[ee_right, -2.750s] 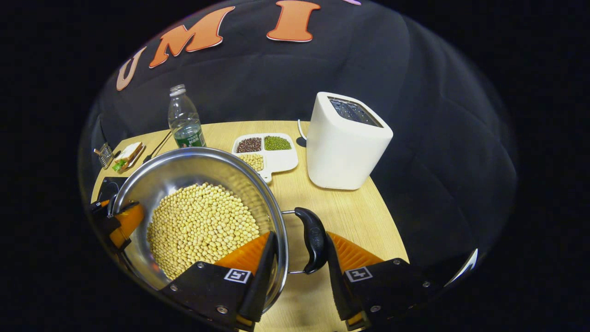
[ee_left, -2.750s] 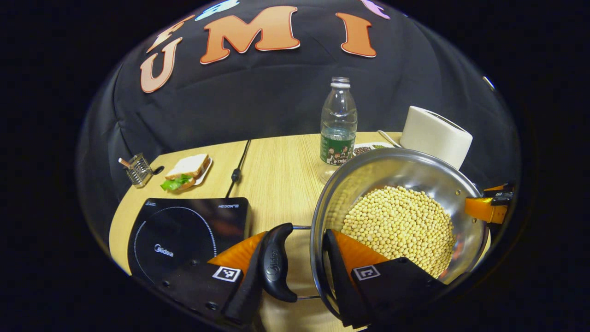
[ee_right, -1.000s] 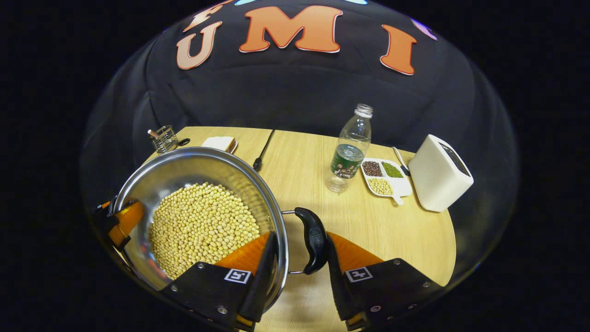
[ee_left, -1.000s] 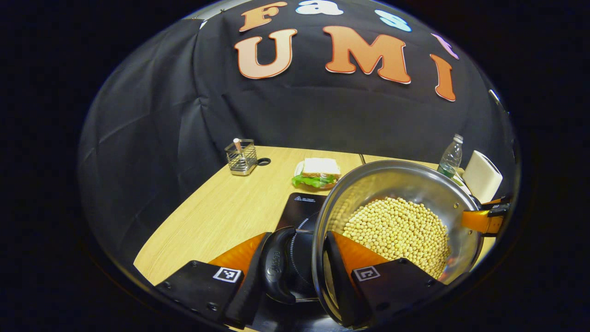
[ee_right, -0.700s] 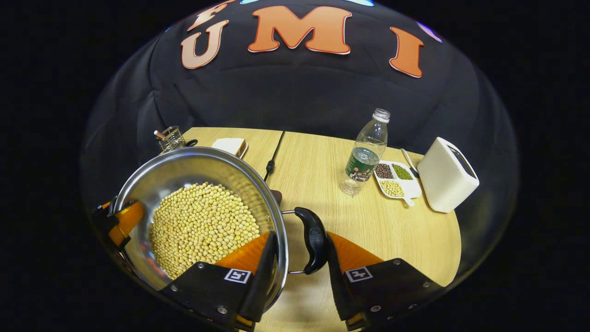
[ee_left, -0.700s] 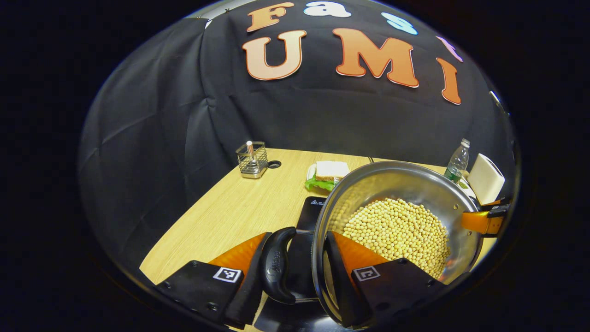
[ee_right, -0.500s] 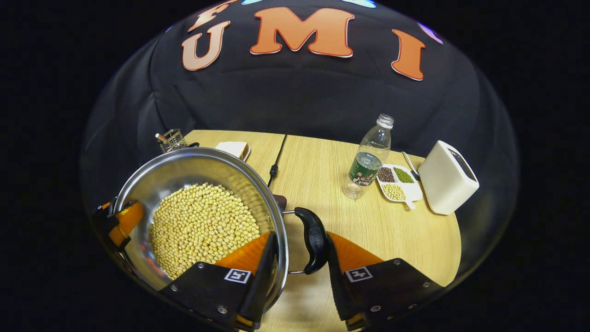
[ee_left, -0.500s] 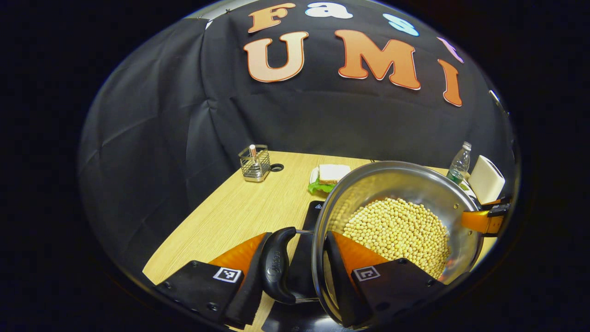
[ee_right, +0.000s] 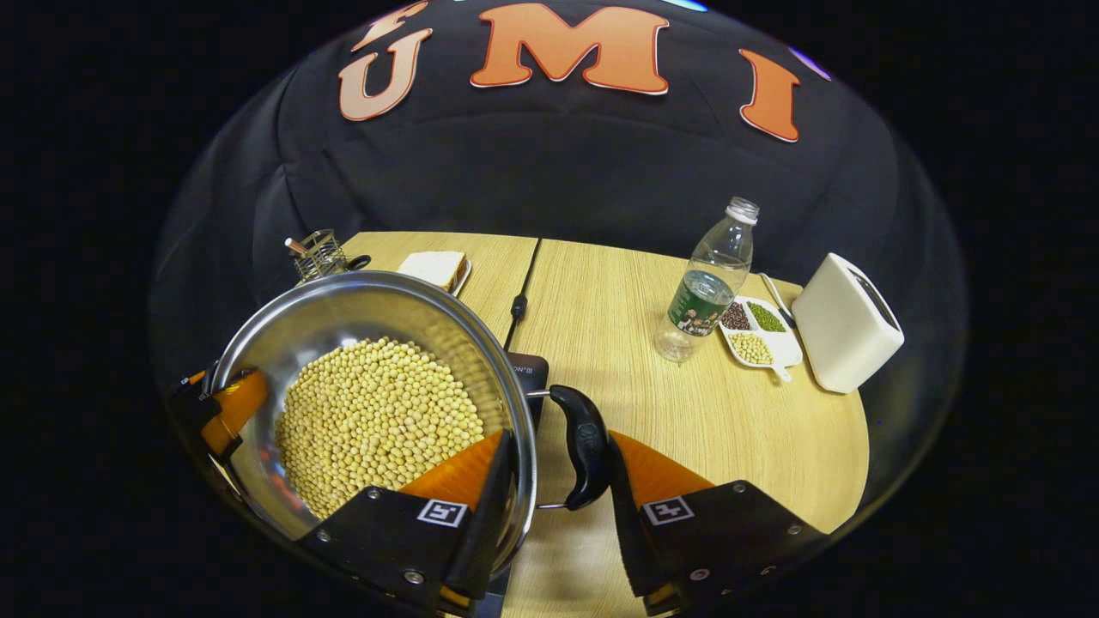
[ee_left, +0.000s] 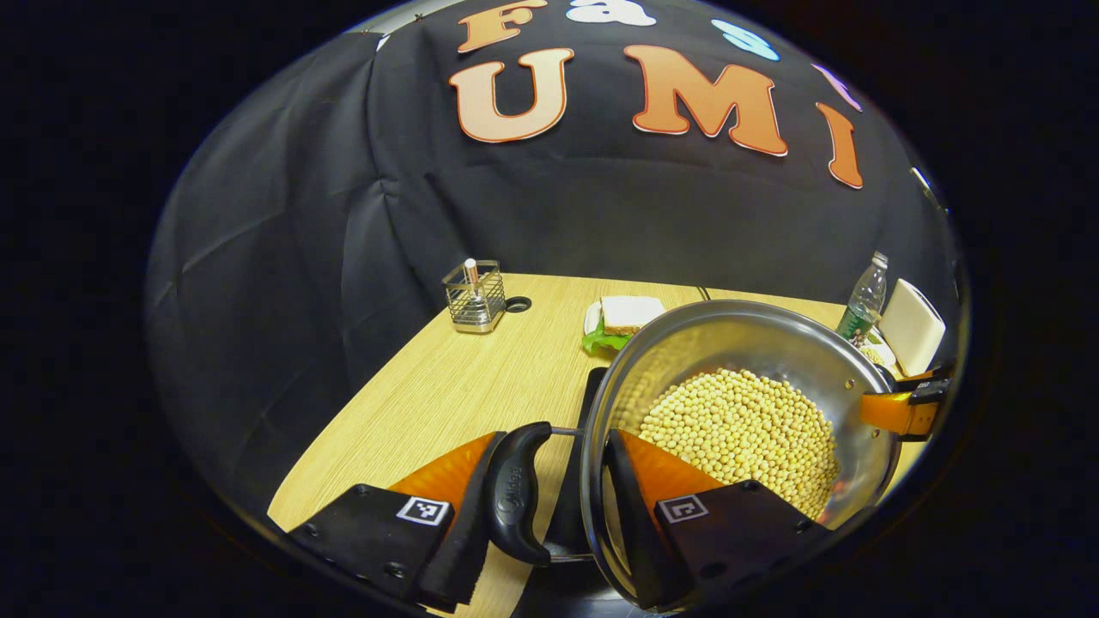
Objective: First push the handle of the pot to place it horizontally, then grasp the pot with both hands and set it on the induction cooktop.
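I've got the pot [ee_left: 738,403] held over the cooktop [ee_right: 525,375]: left gripper [ee_left: 549,506] and right gripper [ee_right: 549,489] each clamp handle against rim. Handles look level; lowering remains.

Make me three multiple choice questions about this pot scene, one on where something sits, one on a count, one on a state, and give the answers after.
1. Where is the water bottle?
A. Between the pot and the toaster
B. Inside the wire basket
C. On the sandwich

2. How many sections of the white tray hold beans?
A. One
B. Three
C. Five

3. What is the state of the pot?
A. Empty
B. Covered by a lid
C. Open, holding pale beans

Answers:
1. A: in the right gripper view the bottle stands on the table right of the pot and left of the toaster.
2. B: dark, green and pale heaps fill three sections.
3. C: no lid, beans cover the bottom, while the left claw and right claw each straddle the rim beside a handle.
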`<state>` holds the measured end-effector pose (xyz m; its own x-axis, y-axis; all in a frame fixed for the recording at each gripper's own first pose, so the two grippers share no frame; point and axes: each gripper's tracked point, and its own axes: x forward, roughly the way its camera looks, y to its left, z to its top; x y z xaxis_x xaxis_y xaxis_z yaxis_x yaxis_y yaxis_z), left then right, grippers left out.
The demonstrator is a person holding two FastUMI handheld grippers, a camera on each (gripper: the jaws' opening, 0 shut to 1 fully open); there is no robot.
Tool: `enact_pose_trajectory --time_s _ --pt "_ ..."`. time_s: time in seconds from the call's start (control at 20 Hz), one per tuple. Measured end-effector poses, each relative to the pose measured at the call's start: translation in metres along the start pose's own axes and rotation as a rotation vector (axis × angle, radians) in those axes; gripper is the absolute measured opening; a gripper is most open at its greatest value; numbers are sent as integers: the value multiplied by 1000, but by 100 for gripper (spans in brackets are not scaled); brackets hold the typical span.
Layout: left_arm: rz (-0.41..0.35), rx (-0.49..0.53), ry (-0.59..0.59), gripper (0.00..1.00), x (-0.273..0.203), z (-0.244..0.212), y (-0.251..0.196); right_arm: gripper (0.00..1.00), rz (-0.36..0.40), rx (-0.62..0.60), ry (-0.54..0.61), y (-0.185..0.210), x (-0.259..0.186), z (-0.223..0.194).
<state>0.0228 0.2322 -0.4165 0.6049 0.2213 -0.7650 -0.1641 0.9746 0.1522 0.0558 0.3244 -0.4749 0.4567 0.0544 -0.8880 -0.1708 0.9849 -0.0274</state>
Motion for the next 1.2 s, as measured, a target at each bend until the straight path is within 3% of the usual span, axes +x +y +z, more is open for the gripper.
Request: enact_pose_trajectory --time_s 0.15,0.2,0.25,0.3,0.5,0.65,0.7,0.8,0.9,1.05,1.2 --pt "-15 -1 -5 74 8 0 -2 55 -9 2 -2 -1 3 0" --pt "-22 1 -3 74 11 -1 -2 60 -10 4 1 -1 5 1" --pt "-30 -1 2 77 15 -4 -3 60 -12 5 6 0 6 0" --pt "-37 -5 7 70 16 -7 -3 60 -14 7 11 -2 6 -2" --pt "-65 -26 25 74 26 -11 -5 60 -22 10 10 -3 5 0" --pt "-72 -41 30 74 31 -15 -5 61 -3 19 9 0 4 2" --pt "-67 -47 22 79 32 -13 -5 62 9 25 8 0 4 2" --pt "-62 -55 11 81 31 -12 -3 64 66 73 6 4 -3 3" --pt "-52 -46 -11 82 23 -3 0 71 94 108 -50 -4 -17 18" --pt "-5 -8 -113 80 2 30 11 73 59 108 -172 -31 -49 47" --pt "-21 2 -211 81 -34 68 -1 72 24 104 -309 -59 -90 70"
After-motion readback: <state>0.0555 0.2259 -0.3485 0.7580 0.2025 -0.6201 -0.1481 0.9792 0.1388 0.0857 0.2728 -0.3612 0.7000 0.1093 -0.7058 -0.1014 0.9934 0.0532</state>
